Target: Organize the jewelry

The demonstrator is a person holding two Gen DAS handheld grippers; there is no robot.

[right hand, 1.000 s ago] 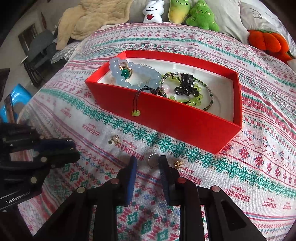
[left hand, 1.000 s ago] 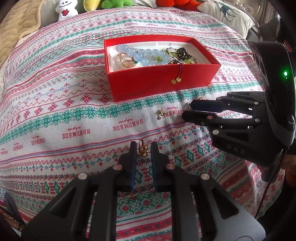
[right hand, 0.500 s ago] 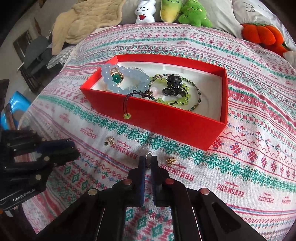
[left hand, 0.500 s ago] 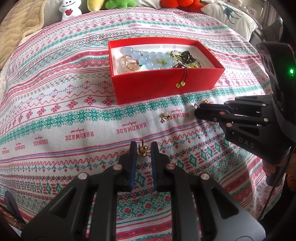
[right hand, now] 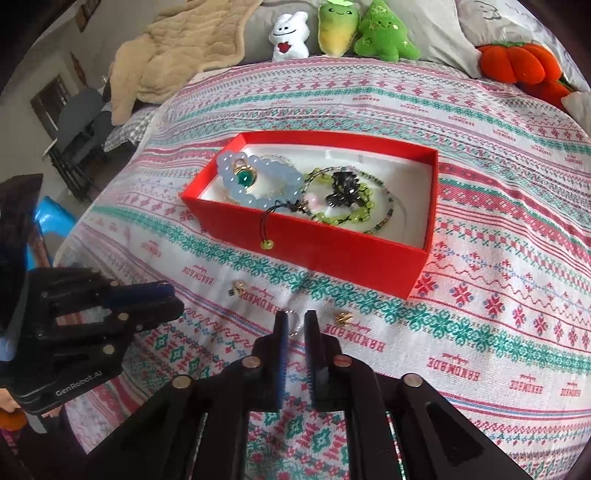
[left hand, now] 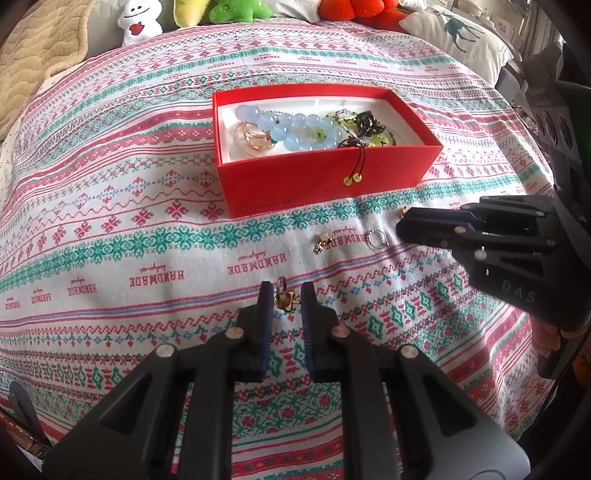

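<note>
My left gripper [left hand: 284, 299] is shut on a small gold earring [left hand: 283, 298] just above the patterned cloth. My right gripper [right hand: 294, 321] hovers over a silver ring [left hand: 376, 238]. That ring lies on the cloth just off the right fingertips [left hand: 402, 221], and the pads do not press it. The right jaws are opening from a narrow gap, and the ring [right hand: 293, 325] shows through it. The red box [left hand: 325, 181] behind holds a pale blue bead bracelet [left hand: 291, 129], a green bead bracelet and rings. From the right wrist view my left gripper [right hand: 173, 299] is at the left.
Two more gold earrings lie loose on the cloth, one [left hand: 322, 243] between the grippers and one [right hand: 343, 317] right of the ring. A black cord with green beads [right hand: 266, 243] hangs over the box's front wall. Plush toys [right hand: 336, 29] and a beige blanket [right hand: 177, 48] line the far edge.
The right jaws closed over the silver ring, then parted a little as the gripper rose and drew back; the ring stays on the cloth. The left gripper keeps still with its earring.
</note>
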